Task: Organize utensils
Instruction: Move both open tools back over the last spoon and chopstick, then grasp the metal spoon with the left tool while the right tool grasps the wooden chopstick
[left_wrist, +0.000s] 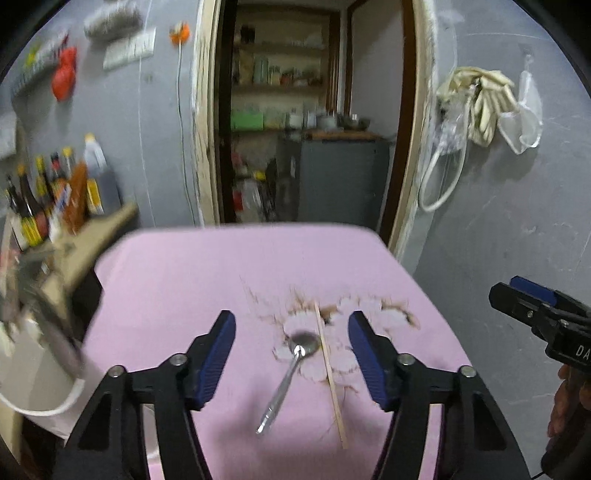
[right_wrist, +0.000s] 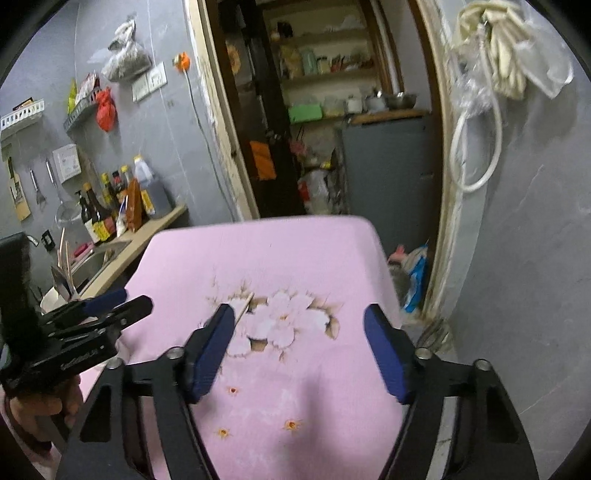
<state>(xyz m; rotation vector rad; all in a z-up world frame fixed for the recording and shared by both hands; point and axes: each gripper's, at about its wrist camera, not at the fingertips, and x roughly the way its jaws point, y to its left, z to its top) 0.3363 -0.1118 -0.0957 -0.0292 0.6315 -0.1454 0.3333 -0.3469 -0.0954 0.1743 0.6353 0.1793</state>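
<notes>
Pink cloth with a printed cluster of pale flowers covers the worktop (left_wrist: 177, 280), which fills the lower half of both wrist views, with a grey wall and an open doorway to a shelved room behind it. At the left a second worktop carries a row of sauce bottles (right_wrist: 110, 206) beside a sink. Both grippers hang over the cloth — the left gripper (left_wrist: 291, 354) with its blue pads apart and nothing pressed between them, the right gripper (right_wrist: 299, 350) likewise parted over bare fabric. Between the left gripper's fingers, lying on the flower print, is a metal spoon (left_wrist: 291, 373), bowl away from the camera and handle slanting towards it. Just beside it on the right lies a single wooden chopstick (left_wrist: 330, 373) — close to the spoon's bowl, though contact cannot be told.
</notes>
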